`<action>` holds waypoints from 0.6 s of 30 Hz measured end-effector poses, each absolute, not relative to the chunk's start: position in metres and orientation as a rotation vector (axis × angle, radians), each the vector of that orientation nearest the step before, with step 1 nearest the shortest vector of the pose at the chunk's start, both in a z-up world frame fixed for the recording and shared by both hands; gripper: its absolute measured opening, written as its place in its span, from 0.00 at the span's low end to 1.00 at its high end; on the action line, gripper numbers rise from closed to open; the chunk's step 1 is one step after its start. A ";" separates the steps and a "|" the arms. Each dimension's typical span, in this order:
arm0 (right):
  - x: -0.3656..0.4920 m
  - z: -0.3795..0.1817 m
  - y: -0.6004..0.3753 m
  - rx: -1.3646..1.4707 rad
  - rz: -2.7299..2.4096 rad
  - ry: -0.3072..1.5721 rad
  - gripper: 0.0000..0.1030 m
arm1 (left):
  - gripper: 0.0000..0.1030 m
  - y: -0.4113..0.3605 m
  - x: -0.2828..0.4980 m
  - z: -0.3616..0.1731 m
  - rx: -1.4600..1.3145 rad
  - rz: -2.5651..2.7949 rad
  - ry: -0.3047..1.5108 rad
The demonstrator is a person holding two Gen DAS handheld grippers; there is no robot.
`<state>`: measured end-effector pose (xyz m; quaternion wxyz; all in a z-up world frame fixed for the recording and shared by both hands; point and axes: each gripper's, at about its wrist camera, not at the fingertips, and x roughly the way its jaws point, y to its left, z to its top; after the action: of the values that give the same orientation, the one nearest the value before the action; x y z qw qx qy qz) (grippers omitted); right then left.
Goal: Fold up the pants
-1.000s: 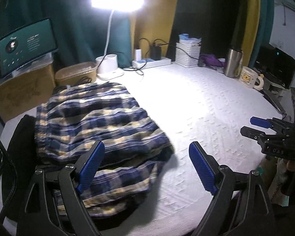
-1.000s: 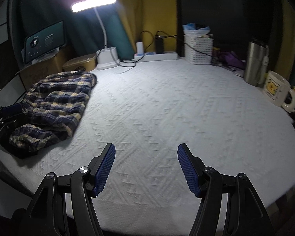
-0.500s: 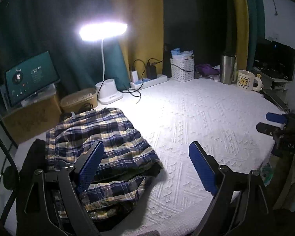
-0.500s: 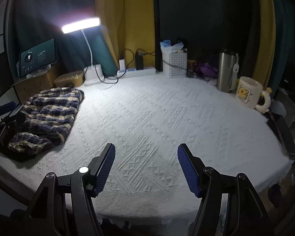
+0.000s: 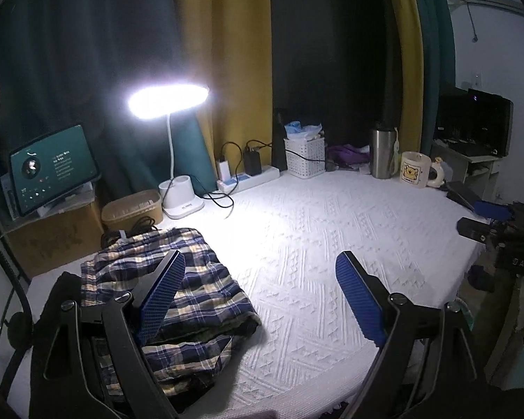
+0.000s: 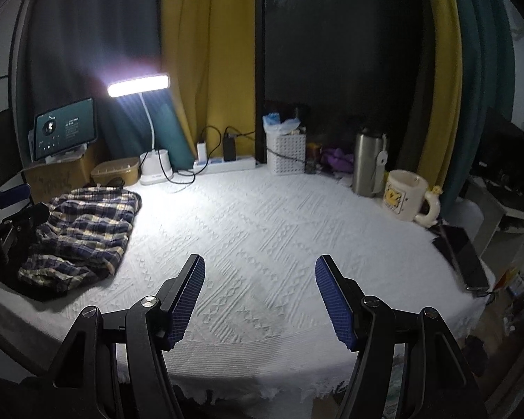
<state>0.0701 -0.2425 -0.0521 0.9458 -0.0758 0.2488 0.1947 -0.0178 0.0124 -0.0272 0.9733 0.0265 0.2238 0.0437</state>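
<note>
Left wrist view: the plaid pants (image 5: pixel 164 296) lie in a compact, layered bundle at the near left corner of the desk (image 5: pixel 332 244), on its white textured cloth. The folds look stacked on one another, so I judge the folding done or nearly done; at most some tidying of the loose lower edge is left. The left tool (image 5: pixel 258 300) hangs above the desk's near edge with its jaws spread wide and nothing between them. Its left finger (image 5: pixel 160 296) shows in front of the bundle, but whether it touches the cloth I cannot tell. The right tool (image 5: pixel 489 220) shows at the far right edge of the desk, well apart from the pants.

Right wrist view: the pants (image 6: pixel 84 234) sit at the left side of the desk (image 6: pixel 297 227), near the lamp base (image 6: pixel 155 167) and a tan box (image 6: pixel 115 171). The right tool (image 6: pixel 260 296) is held wide apart and empty over bare cloth, well clear of the bundle. The left tool (image 6: pixel 7 209) appears at the left edge, just beside the pants.
</note>
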 end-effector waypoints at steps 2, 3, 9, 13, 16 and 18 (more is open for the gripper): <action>0.067 -0.046 -0.246 -0.155 0.392 0.492 0.66 | 0.85 0.011 -0.019 -0.022 0.057 0.109 0.439; 0.065 -0.044 -0.247 -0.155 0.390 0.487 0.66 | 0.85 0.012 -0.021 -0.019 0.055 0.118 0.426; 0.055 -0.026 -0.251 -0.154 0.378 0.445 0.66 | 0.85 0.010 -0.031 -0.002 0.051 0.120 0.371; 0.048 -0.015 -0.251 -0.158 0.377 0.416 0.73 | 0.96 0.007 -0.039 0.007 0.052 0.119 0.320; 0.040 -0.005 -0.250 -0.165 0.380 0.382 0.82 | 0.99 0.006 -0.046 0.014 0.060 0.133 0.267; 0.036 0.001 -0.249 -0.169 0.381 0.368 0.82 | 0.99 0.008 -0.050 0.018 0.052 0.131 0.250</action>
<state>0.0364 -0.2492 0.0010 0.9616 -0.0834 0.1816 0.1881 -0.0497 0.0080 0.0179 0.9897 0.0260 0.1245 0.0655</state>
